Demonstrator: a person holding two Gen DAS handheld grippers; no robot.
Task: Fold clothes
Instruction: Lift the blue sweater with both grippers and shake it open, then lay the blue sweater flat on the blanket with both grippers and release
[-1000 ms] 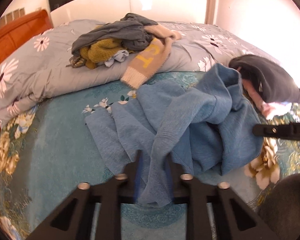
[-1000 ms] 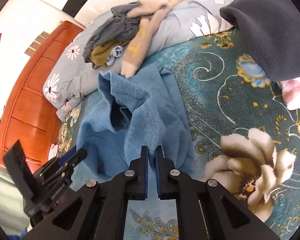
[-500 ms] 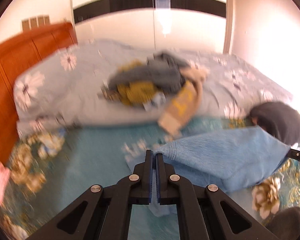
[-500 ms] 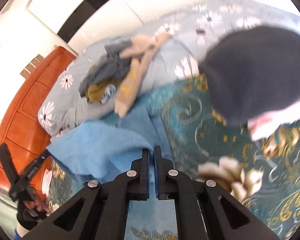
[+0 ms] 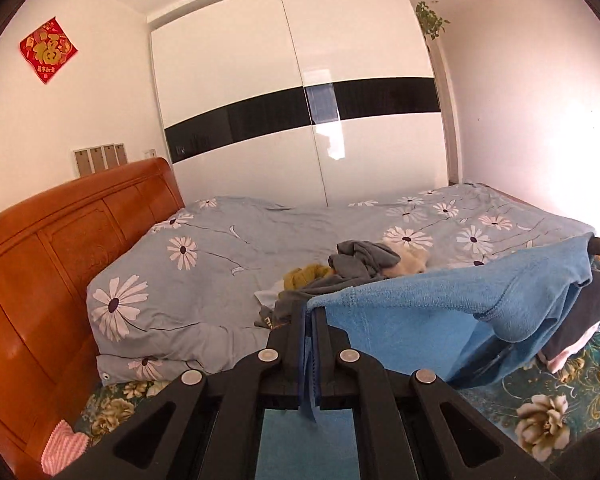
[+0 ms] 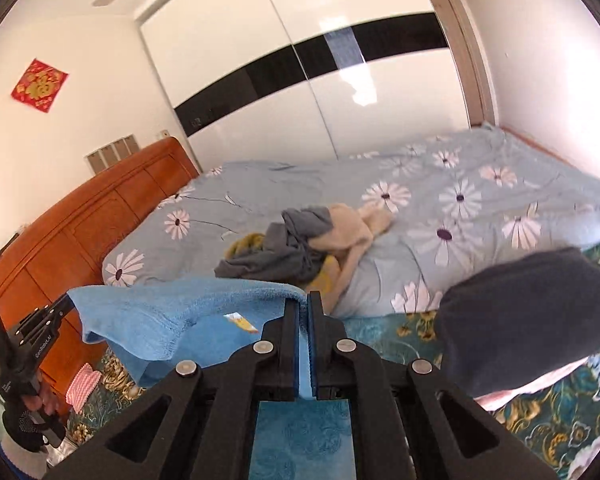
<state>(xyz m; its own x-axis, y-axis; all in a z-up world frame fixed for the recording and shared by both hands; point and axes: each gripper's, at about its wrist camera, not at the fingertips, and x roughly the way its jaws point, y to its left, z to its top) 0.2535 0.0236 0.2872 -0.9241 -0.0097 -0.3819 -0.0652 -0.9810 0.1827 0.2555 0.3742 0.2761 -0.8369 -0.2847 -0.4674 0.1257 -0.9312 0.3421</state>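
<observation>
- Left gripper (image 5: 309,312): jaws closed tight on one upper corner of the blue garment (image 5: 420,320); a strip of blue cloth hangs down between the fingers.
- Right gripper (image 6: 304,300): jaws closed tight on the opposite upper corner of the same garment; blue cloth fills the gap between the pads.
- Blue garment: suspended between the two grippers, its top hem running from one to the other with a slack dip. From the left gripper it extends to the right, where it ends at the tip of the right gripper; the lower part hangs down towards the teal floral bedspread (image 5: 560,392).
- In the right wrist view the garment spreads to the left of the right gripper, ending at the left gripper and the gloved hand (image 6: 28,420) holding it. A small yellow-and-white label (image 6: 242,322) shows on the cloth.
- Ahead of both grippers: a pile of clothes (image 5: 340,276) in grey, mustard and cream lies on the grey daisy-print duvet (image 5: 220,256).
- Right of the right gripper, near it: a dark garment (image 6: 520,320) on the bedspread, with pink cloth under it.
- Left of both grippers: a wooden headboard (image 5: 60,248). Farther ahead: a white wardrobe (image 5: 300,80) with a black band.
</observation>
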